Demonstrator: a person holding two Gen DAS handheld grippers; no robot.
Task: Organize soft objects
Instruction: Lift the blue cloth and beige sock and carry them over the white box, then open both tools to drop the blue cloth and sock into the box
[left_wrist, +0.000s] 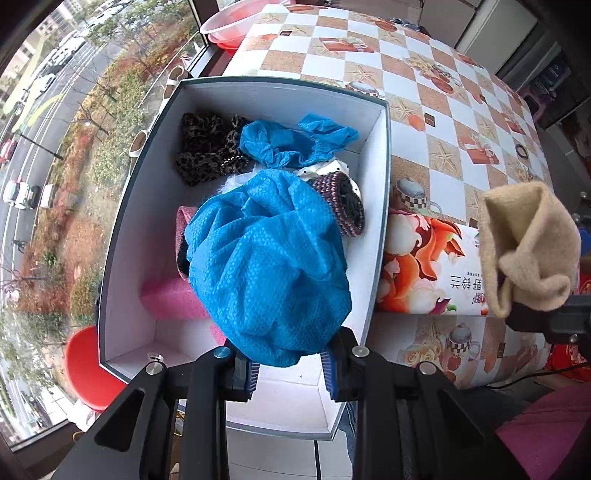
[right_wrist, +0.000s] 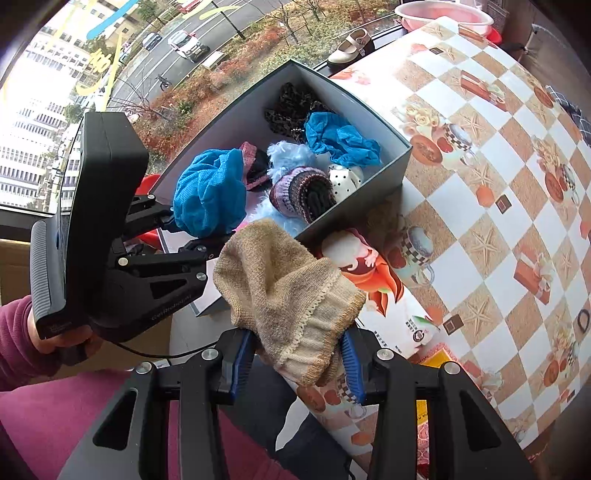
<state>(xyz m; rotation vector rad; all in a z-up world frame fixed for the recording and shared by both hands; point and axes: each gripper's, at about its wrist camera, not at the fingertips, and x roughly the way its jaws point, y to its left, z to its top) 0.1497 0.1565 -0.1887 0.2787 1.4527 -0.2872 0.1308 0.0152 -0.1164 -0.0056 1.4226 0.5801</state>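
My left gripper (left_wrist: 290, 365) is shut on a crumpled blue non-woven cloth (left_wrist: 269, 266) and holds it over the near part of the grey box (left_wrist: 384, 192); the cloth also shows in the right wrist view (right_wrist: 208, 192). My right gripper (right_wrist: 295, 363) is shut on a beige knitted sock (right_wrist: 288, 295), held in front of the box's near corner; the sock shows at the right of the left wrist view (left_wrist: 528, 247). In the box lie a leopard-print fabric (left_wrist: 207, 147), a second blue cloth (left_wrist: 295, 144), a striped knit piece (right_wrist: 301, 192) and a pink item (left_wrist: 173, 299).
The box (right_wrist: 354, 218) stands at the edge of a table with a checkered cloth (right_wrist: 480, 184). A floral packet (left_wrist: 428, 266) lies beside the box. A pink basin (left_wrist: 236, 22) and a shoe (right_wrist: 351, 46) sit by the window. A red stool (left_wrist: 88, 369) stands below.
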